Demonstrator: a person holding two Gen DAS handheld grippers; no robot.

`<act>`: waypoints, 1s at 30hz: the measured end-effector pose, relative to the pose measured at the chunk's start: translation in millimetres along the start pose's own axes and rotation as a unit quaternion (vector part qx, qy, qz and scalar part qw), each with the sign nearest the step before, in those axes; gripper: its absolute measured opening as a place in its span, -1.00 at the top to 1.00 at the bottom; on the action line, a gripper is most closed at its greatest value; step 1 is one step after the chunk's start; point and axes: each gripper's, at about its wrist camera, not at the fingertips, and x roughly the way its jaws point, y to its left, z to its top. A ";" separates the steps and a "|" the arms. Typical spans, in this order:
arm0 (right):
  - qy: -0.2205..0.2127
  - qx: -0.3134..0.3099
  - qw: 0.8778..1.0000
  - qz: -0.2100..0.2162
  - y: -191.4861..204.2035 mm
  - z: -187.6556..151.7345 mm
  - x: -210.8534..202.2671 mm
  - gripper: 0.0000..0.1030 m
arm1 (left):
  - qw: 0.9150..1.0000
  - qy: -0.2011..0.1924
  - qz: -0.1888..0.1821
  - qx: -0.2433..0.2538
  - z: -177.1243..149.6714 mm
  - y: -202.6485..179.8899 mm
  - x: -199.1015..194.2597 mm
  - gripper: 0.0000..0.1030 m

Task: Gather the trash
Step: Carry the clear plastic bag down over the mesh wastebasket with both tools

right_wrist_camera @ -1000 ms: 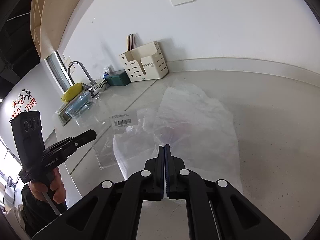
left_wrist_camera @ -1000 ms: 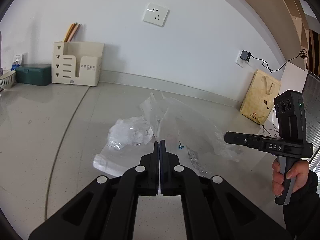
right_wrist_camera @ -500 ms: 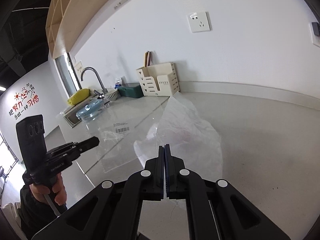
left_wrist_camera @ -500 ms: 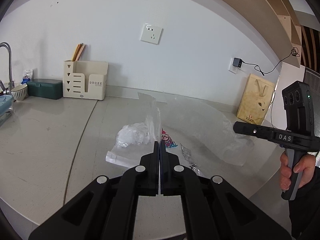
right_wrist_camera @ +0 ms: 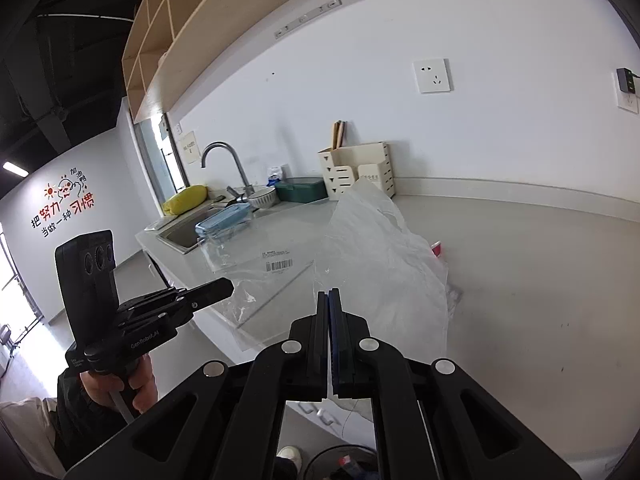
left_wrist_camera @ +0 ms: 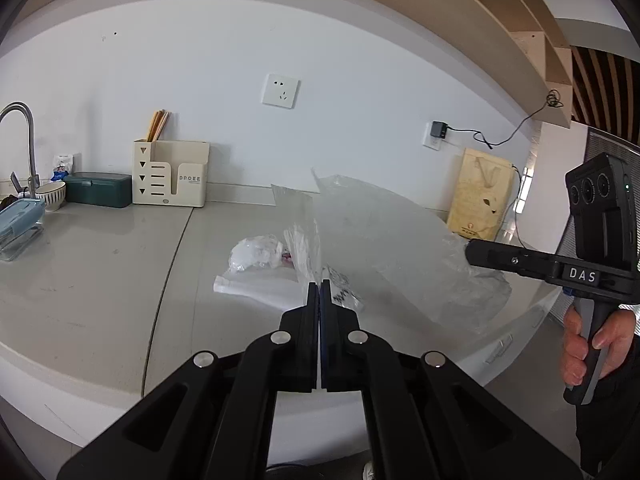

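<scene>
Tongs on both sides, left tongs (left_wrist_camera: 319,285) and right tongs (right_wrist_camera: 329,294), grip one clear plastic bag (left_wrist_camera: 384,236) (above the counter (left_wrist_camera: 100,264)).

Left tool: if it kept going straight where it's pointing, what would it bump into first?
Probably the clear plastic bag, since the left tool is shut on its edge already. Past that film lies the crumpled white plastic wad on the counter, though depth is hard to judge.

Pinching a clear plastic bag (left_wrist_camera: 384,236) in the closed jaws of the left gripper (left_wrist_camera: 319,290), stretching it above the table (left_wrist_camera: 100,280) toward the right gripper (left_wrist_camera: 474,250); crumpled plastic (left_wrist_camera: 256,254) lying beneath.
</scene>
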 end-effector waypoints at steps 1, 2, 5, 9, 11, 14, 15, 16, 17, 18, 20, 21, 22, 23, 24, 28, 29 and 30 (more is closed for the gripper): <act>0.000 0.000 1.000 0.001 6.6 -4.7 -3.6 0.89 | 1.000 0.000 -0.001 0.001 -4.6 -1.6 -9.9 0.98; 0.001 -0.001 1.000 0.003 14.4 -10.8 -8.3 0.89 | 1.000 0.000 -0.004 0.003 -8.9 -2.2 -18.9 0.98; 0.006 0.002 1.000 0.007 33.4 -27.3 -17.1 0.89 | 1.000 0.000 -0.011 0.006 -21.8 -4.8 -43.8 0.98; 0.014 0.009 1.000 0.010 57.5 -50.0 -26.9 0.89 | 1.000 0.008 -0.016 0.013 -42.3 -9.2 -74.9 0.97; 0.018 0.012 1.000 0.012 68.3 -61.1 -32.6 0.89 | 1.000 0.012 -0.017 0.018 -53.3 -11.7 -89.8 0.97; 0.027 0.018 0.999 0.018 82.7 -79.0 -37.3 0.89 | 0.999 0.020 -0.021 0.017 -71.8 -14.2 -109.2 0.97; 0.030 0.021 0.999 0.020 86.4 -85.4 -38.1 0.89 | 0.999 0.026 -0.020 0.016 -79.0 -14.9 -113.7 0.97; 0.034 0.023 0.999 0.023 90.2 -92.5 -38.0 0.89 | 0.999 0.031 -0.021 0.016 -84.5 -15.3 -116.0 0.97; 0.039 0.025 0.999 0.024 93.9 -99.0 -38.6 0.89 | 0.999 0.037 -0.022 0.015 -92.9 -15.7 -119.4 0.97; 0.043 0.027 0.998 0.027 97.9 -106.0 -39.3 0.89 | 0.999 0.043 -0.022 0.013 -101.0 -16.0 -122.0 0.97; 0.057 0.032 0.997 0.032 103.9 -121.2 -36.6 0.89 | 0.998 0.054 -0.023 0.010 -115.7 -16.5 -125.0 0.97; 0.061 0.033 0.997 0.033 105.9 -125.5 -34.4 0.89 | 0.998 0.059 -0.022 0.010 -122.9 -17.0 -125.5 0.97; 0.068 0.036 0.996 0.034 107.7 -133.1 -32.4 0.89 | 0.998 0.065 -0.021 0.008 -131.8 -17.9 -126.2 0.97; 0.073 0.039 0.996 0.036 108.3 -139.2 -31.2 0.89 | 0.997 0.071 -0.022 0.005 -139.5 -18.2 -125.1 0.97; 0.080 0.044 0.995 0.037 108.3 -146.4 -28.5 0.89 | 0.997 0.077 -0.022 0.002 -144.6 -17.6 -121.9 0.97; 0.110 0.062 0.991 0.039 102.8 -179.0 -13.7 0.89 | 0.993 0.111 -0.024 -0.012 -178.6 -18.6 -107.0 0.97; 0.118 0.066 0.990 0.040 101.7 -188.9 -11.2 0.89 | 0.992 0.121 -0.024 -0.014 -190.0 -19.9 -102.7 0.97; 0.127 0.070 0.989 0.039 100.2 -198.6 -7.6 0.89 | 0.991 0.128 -0.024 -0.015 -198.5 -20.8 -98.5 0.97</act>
